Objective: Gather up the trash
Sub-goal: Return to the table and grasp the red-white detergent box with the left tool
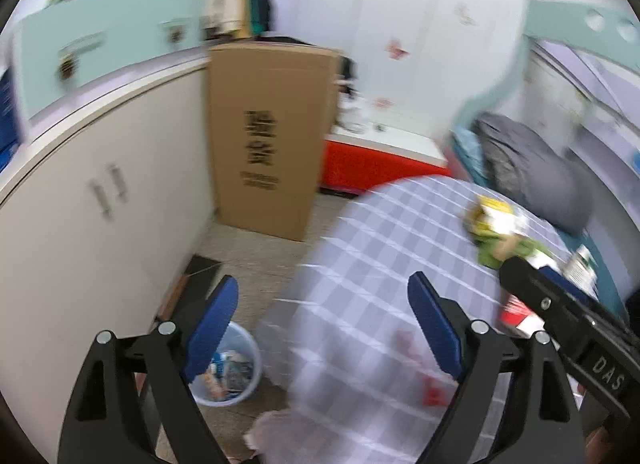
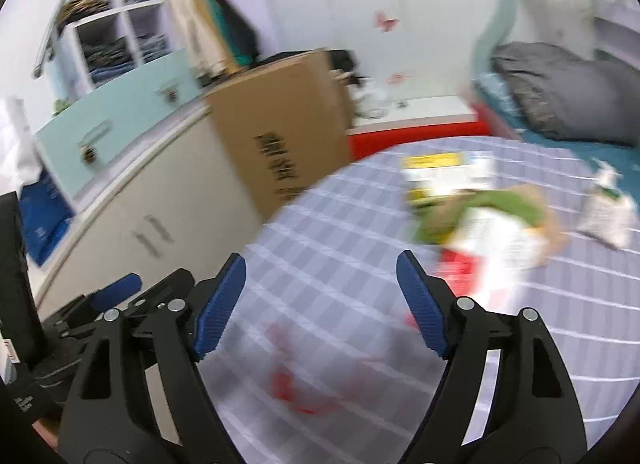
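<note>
A heap of trash wrappers [image 2: 480, 215], yellow, green, white and red, lies on a checked cloth [image 2: 352, 232], blurred; it also shows in the left wrist view [image 1: 500, 227]. A white packet [image 2: 604, 215] lies to its right. My right gripper [image 2: 320, 300] is open and empty, above the cloth, short of the heap. My left gripper [image 1: 320, 324] is open and empty, over the cloth's left edge. A pale blue bin [image 1: 232, 368] holding trash stands on the floor below the left gripper. The right gripper's body [image 1: 568, 324] crosses the left wrist view.
A tall cardboard box [image 1: 268, 135] stands against a white cabinet [image 1: 100, 191]. A red-sided low platform [image 1: 380, 163] is behind the cloth. Grey bedding [image 2: 560, 91] lies at the right. A red smear [image 2: 296, 384] marks the cloth near the right gripper.
</note>
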A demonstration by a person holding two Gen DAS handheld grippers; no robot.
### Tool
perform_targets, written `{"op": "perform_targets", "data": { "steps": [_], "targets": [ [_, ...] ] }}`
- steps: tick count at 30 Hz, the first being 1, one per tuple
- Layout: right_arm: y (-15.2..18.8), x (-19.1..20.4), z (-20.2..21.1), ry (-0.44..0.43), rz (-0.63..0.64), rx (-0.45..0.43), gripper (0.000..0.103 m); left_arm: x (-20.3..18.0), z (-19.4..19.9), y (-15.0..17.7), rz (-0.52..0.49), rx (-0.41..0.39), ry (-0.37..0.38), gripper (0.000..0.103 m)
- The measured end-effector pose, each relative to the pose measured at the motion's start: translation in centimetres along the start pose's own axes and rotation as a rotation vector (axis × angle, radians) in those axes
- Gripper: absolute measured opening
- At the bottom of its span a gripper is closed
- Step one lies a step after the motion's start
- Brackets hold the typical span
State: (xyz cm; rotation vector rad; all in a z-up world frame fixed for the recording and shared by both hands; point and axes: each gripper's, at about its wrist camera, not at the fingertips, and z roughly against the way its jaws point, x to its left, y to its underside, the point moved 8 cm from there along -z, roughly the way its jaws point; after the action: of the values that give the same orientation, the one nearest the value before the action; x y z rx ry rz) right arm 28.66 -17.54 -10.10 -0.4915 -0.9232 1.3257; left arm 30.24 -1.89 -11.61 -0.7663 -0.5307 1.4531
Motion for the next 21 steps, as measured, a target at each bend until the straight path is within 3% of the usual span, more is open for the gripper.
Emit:
{"op": "perform_targets", "data": {
  "steps": [7,9,14,21],
  "targets": [
    [-0.1,-10.6,3.3,0.115,-0.098,-0.017,0.078,-12.5,-2.6,1.9,-0.216,0.062,0.11,0.087],
    [0.1,-13.1,3.8,0.139,-0.127,-0.017,0.078,-14.8,-3.3,2.8,-0.267,0.085,0.112,0.088],
    [1.1,-17.2,4.4,0.168,-0.174,-0.004,0.078,-18.9,-5.0,4.3,-0.353,0.134,0.138,0.091],
    [2.5,-19.3,3.6,0.163,-0.208,0.038,0.078,-22.3,-7.6,6.0,-0.454,0.191,0.116,0.091]
  ]
}}
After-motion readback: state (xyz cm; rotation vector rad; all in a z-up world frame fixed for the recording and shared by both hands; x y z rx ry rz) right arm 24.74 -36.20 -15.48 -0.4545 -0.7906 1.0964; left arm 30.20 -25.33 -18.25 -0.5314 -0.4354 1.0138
